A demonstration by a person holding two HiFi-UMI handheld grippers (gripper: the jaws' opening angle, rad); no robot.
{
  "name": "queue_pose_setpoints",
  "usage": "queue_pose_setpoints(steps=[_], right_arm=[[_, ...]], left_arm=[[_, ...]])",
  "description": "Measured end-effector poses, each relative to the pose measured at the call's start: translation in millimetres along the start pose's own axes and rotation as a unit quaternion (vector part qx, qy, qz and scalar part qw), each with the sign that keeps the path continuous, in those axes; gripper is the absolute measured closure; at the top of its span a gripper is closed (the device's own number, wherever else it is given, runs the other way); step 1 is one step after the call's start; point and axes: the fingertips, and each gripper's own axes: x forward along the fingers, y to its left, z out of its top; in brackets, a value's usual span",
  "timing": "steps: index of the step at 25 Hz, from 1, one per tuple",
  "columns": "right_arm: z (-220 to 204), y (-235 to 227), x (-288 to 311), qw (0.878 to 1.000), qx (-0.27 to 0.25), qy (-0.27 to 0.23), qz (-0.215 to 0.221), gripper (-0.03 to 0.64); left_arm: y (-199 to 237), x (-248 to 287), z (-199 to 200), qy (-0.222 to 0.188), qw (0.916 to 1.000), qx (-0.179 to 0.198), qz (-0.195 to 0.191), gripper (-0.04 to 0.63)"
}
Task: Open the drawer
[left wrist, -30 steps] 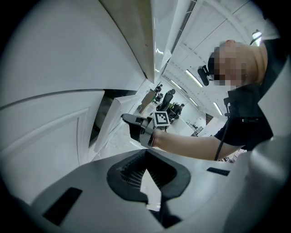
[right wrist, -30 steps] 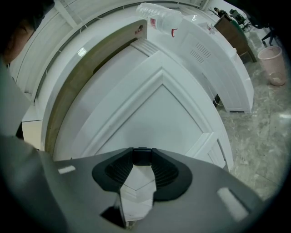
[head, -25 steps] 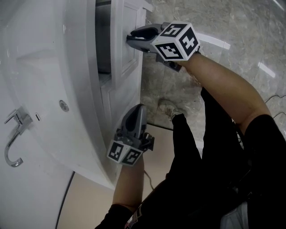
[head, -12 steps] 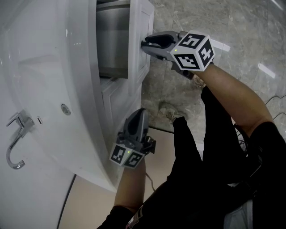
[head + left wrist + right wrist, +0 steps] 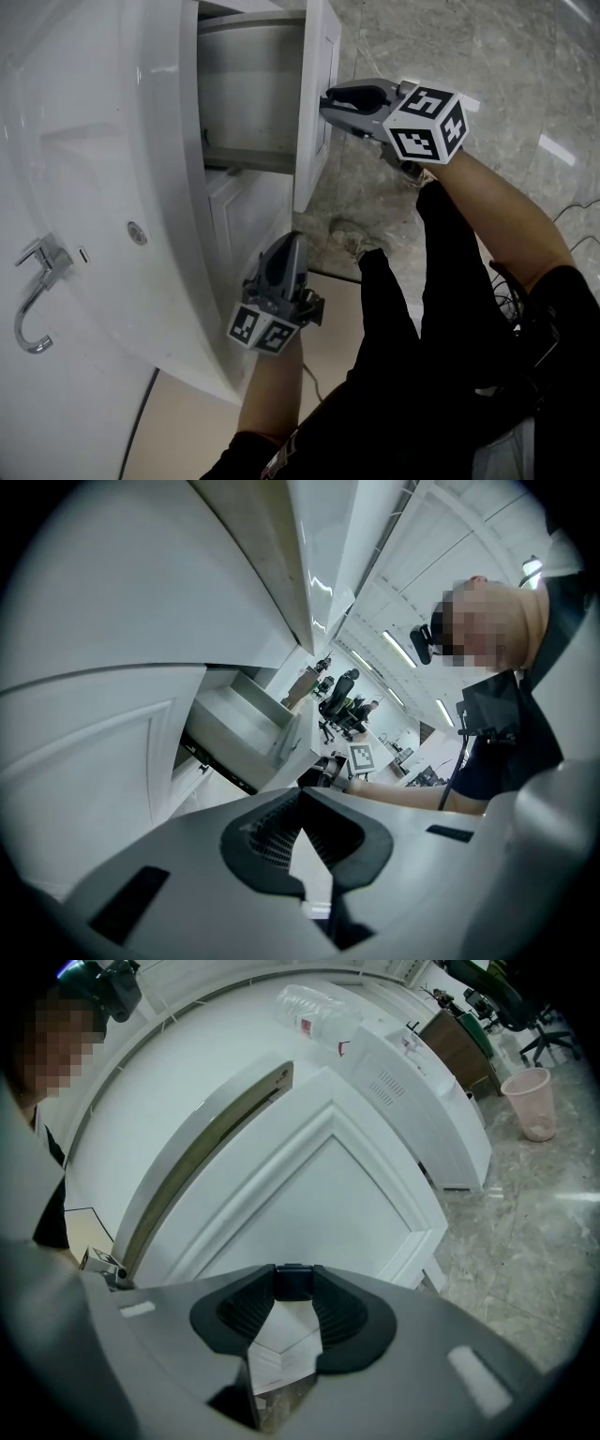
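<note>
Drawer: we list one white drawer (image 5: 251, 89), set just under the front edge of the counter (image 5: 103, 169) and standing part-way out of the cabinet, with its pale grey box walls showing from above.
Drawer front: a white panel (image 5: 319, 1194) with a raised framed moulding, standing clear of the cabinet face.
Knob: a small dark knob (image 5: 293, 1281) sits on that panel.
Right claw: the right claw (image 5: 328, 99) points at the drawer front and pinches the knob between its ribbed pads.
Left claw: the left claw (image 5: 284, 246) has its tips pressed together with nothing between them. It hangs near the lower cabinet door (image 5: 234, 211), below the drawer and apart from it.
Edges: the counter's curved front edge overhangs the drawer box, and the drawer front juts past the lower door's face.
Open room: grey marble floor (image 5: 506, 66) lies open beyond the drawer front. The person's dark-clad legs and one shoe (image 5: 352, 230) stand in front of the lower door.
Counter fittings: we note a sunken white basin and a chrome faucet (image 5: 33, 286) toward the back edge.
</note>
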Motion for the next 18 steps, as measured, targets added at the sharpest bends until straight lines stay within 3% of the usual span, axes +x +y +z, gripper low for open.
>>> queue_pose_setpoints(steps=[8,18], right_arm=[[-9.1,-4.9,-40.9,1.000,0.001,-0.002,-0.008,0.492],[-12.9,-6.7,-54.3,1.000,0.002,-0.002,-0.014,0.492]], left_arm=[[-28.2,12.5,-5.0,0.001,0.9998,0.013,-0.016,0.595],[-25.8,8.1,-8.6,0.013,0.9997,0.015,-0.012,0.595]])
